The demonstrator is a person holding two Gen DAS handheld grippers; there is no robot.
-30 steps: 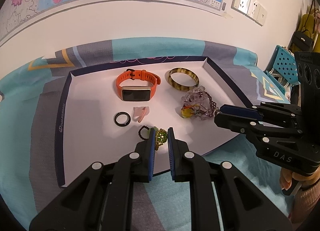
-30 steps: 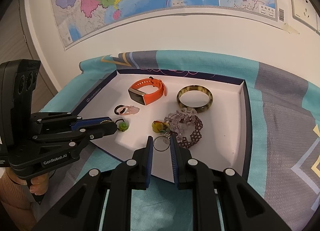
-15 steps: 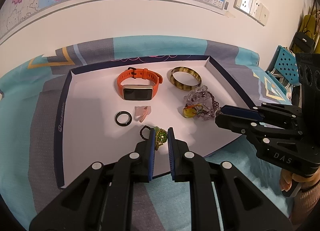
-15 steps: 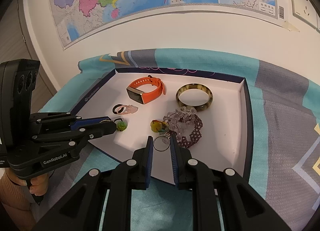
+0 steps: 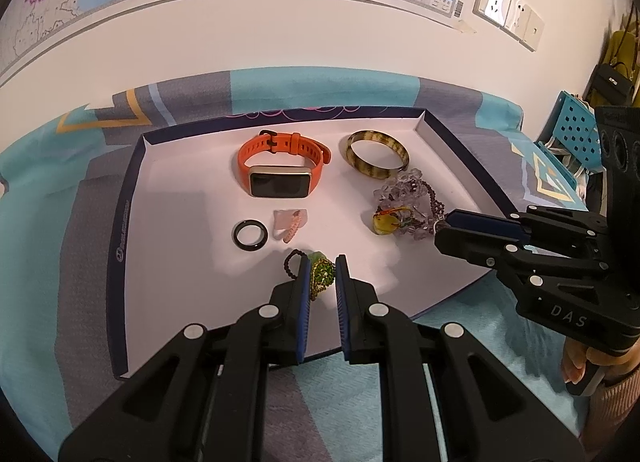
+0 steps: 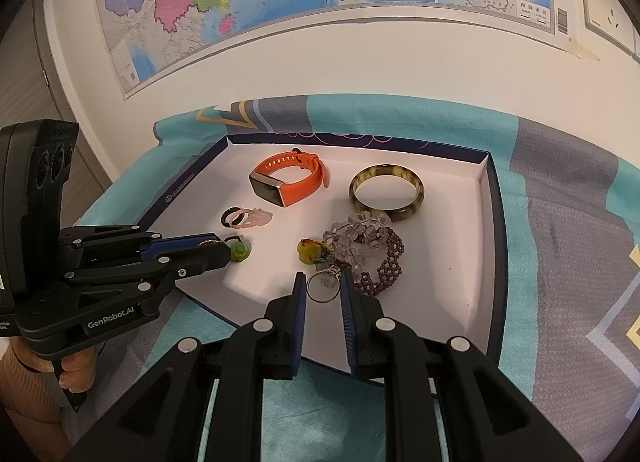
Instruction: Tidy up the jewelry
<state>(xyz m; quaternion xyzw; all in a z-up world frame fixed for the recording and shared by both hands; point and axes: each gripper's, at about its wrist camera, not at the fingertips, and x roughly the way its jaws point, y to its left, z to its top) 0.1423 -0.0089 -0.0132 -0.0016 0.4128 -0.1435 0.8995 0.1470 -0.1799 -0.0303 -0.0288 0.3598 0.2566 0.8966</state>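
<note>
Jewelry laid out in a shallow white tray (image 5: 132, 198), both grippers engaged.

A green beaded ornament (image 5: 321, 273) is held between the narrowed jaws of the left gripper (image 5: 322, 268), over the tray's near edge. A silver ring (image 6: 323, 285) is clamped by the jaws of the right gripper (image 6: 323, 282). Within the tray are listed: an orange smartwatch (image 5: 280, 166), a striped bangle (image 5: 376, 150), a black ring (image 5: 250, 235), a pink ring (image 5: 291, 223), and a beaded bracelet cluster (image 6: 368, 250). The tray is set on a patterned cloth (image 5: 60, 262).
</note>
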